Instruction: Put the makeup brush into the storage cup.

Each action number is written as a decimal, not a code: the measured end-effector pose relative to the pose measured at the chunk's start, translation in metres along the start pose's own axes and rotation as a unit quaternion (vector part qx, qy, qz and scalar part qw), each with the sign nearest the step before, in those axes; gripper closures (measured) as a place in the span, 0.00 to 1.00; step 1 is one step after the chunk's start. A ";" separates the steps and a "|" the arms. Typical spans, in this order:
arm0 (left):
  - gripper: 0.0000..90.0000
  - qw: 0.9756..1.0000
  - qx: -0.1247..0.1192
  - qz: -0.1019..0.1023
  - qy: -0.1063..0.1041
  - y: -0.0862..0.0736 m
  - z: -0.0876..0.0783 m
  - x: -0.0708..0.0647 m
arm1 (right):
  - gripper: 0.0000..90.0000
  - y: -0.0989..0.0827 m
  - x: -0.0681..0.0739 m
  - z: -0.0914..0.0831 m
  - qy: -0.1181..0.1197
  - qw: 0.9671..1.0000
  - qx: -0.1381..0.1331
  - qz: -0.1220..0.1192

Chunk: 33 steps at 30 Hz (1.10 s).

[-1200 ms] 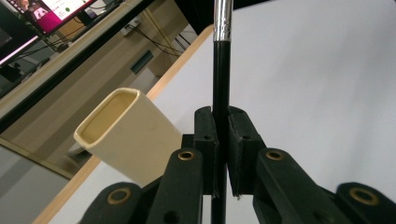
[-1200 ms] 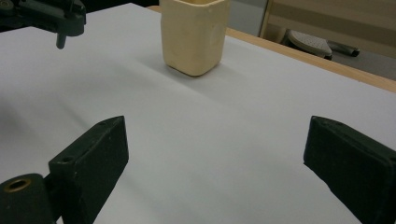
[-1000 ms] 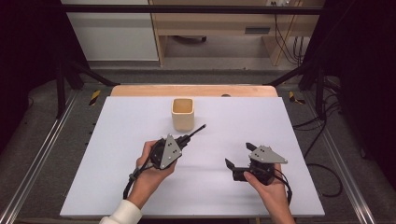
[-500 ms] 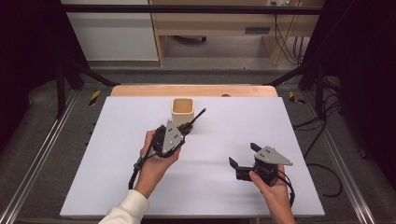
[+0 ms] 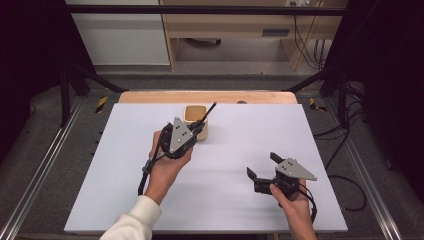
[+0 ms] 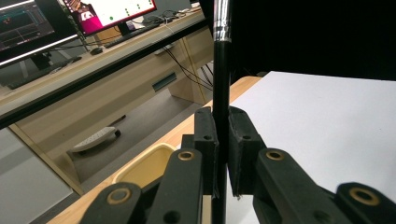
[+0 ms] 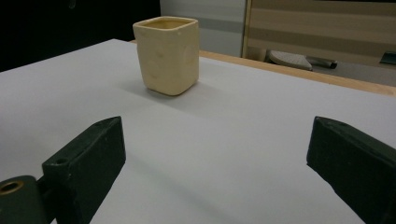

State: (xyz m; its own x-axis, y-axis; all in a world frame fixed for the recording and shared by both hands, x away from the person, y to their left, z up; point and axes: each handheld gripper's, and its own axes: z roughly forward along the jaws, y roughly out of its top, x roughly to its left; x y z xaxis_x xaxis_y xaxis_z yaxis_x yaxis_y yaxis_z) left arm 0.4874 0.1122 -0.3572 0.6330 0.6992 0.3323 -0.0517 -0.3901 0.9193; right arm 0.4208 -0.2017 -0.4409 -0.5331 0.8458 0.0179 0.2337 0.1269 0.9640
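Left gripper (image 5: 198, 127) pinching a thin black brush (image 6: 220, 93) between its pads, handle clamped upright through the jaws with a silver ferrule above. Lifted and carried forward compared with a second ago, from the middle of the white table (image 5: 240, 150) to right over the near rim of the cream cup (image 5: 196, 121); brush tip (image 5: 212, 106) now slanting up and past the cup's far right corner. Probably means the carry is nearly over, with lowering the brush into the cup's mouth as the step left; some re-aiming likely needed, since the handle sits at a slant across the opening.

Right gripper (image 5: 260, 167) resting low near the table's front right, jaws spread wide with nothing between them, well apart from the cup and barely shifted from before. Cup (image 7: 167, 55) standing upright and alone on bare sheet in the right gripper view.

Beyond the far edge: wooden strip, desk with monitors (image 6: 70, 18), cables. Nothing blocking the drop into the cup.
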 end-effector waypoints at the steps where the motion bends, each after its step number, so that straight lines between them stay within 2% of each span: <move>1: 0.93 1.000 0.000 0.000 0.000 0.000 0.000 0.000 | 0.05 0.000 0.000 0.000 0.000 1.000 0.000 0.000; 8: 0.93 1.000 -0.007 0.000 0.004 0.005 0.001 0.009 | 0.07 -0.001 -0.002 -0.001 -0.009 1.000 -0.006 0.004; 10: 0.93 1.000 -0.010 -0.009 0.008 0.007 0.001 0.013 | 0.07 -0.002 -0.002 -0.002 -0.010 1.000 -0.006 0.005; 13: 0.93 1.000 -0.012 -0.011 0.012 0.009 0.002 0.017 | 0.06 -0.002 -0.003 -0.003 -0.011 1.000 -0.007 0.005; 19: 0.93 0.999 -0.022 -0.024 0.017 0.012 0.005 0.023 | 0.06 -0.001 -0.004 -0.006 -0.016 1.000 -0.020 0.008; 22: 0.93 0.999 -0.023 -0.024 0.018 0.013 0.006 0.025 | 0.06 -0.001 -0.005 -0.006 -0.018 1.000 -0.022 0.008; 23: 0.93 0.999 -0.023 -0.024 0.019 0.014 0.007 0.026 | 0.06 -0.002 -0.006 -0.007 -0.017 1.000 -0.022 0.007; 25: 0.93 0.999 -0.027 -0.036 0.018 0.013 0.008 0.028 | 0.06 -0.002 -0.007 -0.007 -0.015 1.000 -0.025 0.008; 26: 0.93 0.999 -0.028 -0.030 0.018 0.014 0.010 0.028 | 0.06 -0.002 -0.007 -0.008 -0.007 0.999 -0.034 0.006; 28: 0.93 0.999 -0.026 -0.030 0.020 0.014 0.012 0.029 | 0.06 -0.002 -0.006 -0.009 -0.005 0.999 -0.041 0.001; 33: 0.93 0.999 -0.024 -0.033 0.023 0.014 0.015 0.032 | 0.06 -0.003 -0.007 -0.009 -0.007 0.999 -0.042 0.002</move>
State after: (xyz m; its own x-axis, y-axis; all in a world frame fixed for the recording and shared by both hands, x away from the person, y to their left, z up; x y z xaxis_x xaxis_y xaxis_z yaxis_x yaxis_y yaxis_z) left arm 0.5187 0.1199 -0.3370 0.5998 0.7498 0.2792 -0.0486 -0.3142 0.9481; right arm 0.4162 -0.2126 -0.4409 -0.5217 0.8529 0.0181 0.1667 0.0811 0.9827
